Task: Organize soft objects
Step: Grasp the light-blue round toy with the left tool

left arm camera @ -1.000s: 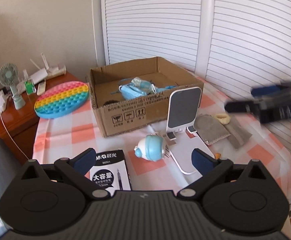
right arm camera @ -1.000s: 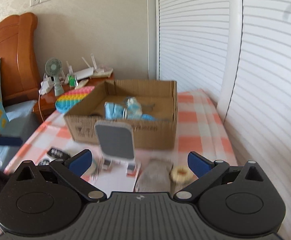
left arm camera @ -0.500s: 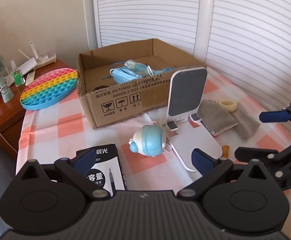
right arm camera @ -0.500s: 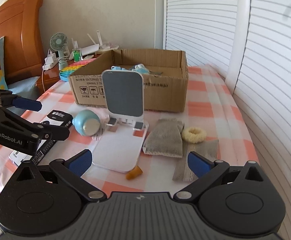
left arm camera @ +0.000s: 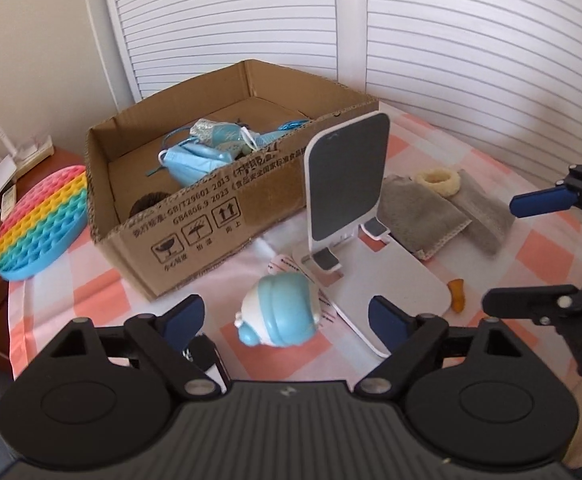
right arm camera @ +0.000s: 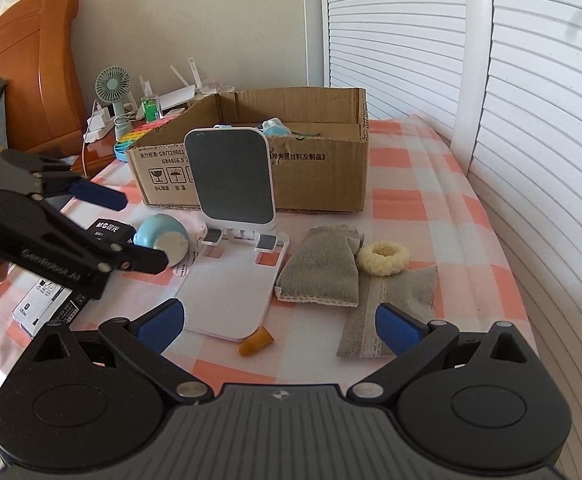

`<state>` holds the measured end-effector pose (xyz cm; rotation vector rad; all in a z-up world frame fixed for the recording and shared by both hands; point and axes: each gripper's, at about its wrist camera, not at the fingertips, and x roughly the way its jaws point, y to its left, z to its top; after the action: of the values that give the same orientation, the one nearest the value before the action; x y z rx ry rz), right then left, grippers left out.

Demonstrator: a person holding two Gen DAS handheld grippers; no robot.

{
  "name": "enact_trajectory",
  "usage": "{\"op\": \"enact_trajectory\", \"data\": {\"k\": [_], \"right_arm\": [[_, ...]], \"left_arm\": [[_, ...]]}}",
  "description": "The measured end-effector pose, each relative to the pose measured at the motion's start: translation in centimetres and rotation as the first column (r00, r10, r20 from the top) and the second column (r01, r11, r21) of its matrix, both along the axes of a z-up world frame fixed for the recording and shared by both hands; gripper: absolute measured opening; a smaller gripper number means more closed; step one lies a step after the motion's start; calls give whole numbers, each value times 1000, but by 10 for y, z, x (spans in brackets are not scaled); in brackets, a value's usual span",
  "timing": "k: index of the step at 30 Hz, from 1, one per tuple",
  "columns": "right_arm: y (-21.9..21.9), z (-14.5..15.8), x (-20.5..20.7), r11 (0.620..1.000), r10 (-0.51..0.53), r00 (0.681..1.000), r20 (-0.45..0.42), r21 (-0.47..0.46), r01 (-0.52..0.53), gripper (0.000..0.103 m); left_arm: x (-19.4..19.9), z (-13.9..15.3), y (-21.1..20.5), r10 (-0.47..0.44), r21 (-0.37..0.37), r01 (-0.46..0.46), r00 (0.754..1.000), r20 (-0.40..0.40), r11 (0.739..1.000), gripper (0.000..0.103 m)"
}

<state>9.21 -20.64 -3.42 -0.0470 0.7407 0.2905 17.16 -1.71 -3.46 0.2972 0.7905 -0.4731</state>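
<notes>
Currently the left gripper, jaws spread but just closing, brackets the blue-and-white plush toy without touching it; the toy lies toppled, long axis running toward 7 o'clock, small end leading. At 3 o'clock the right gripper hangs open, empty.

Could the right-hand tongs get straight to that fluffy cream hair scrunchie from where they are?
Probably yes. The right tongs are open and empty, and the fluffy cream scrunchie lies uncovered ahead, resting on the grey felt pouches. Nothing stands between them; the white phone stand sits off to the side.
</notes>
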Motion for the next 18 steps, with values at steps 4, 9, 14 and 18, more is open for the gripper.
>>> {"op": "enact_trajectory", "data": {"k": [4,9,14,18], "right_arm": [[-1,-2,1,1000,-2,1000,-6,2,2,103],[-3,-2,2,1000,-1,1000,-3,8,1,103],[-3,-2,2,1000,1,1000,-2,9,-1,103],[-3,-1,1,1000,5,1000,-1,9,-5,103]], "left_arm": [[12,-3,-2,-16,2,16,1000,-18,1000,73],[23,-8,-1,-19,-14,18,999,-46,1000,66],[27,-11,0,-15,-38,12,997,-79,999,51],[25,-10,1,-8,-51,4,997,-80,999,47]]}}
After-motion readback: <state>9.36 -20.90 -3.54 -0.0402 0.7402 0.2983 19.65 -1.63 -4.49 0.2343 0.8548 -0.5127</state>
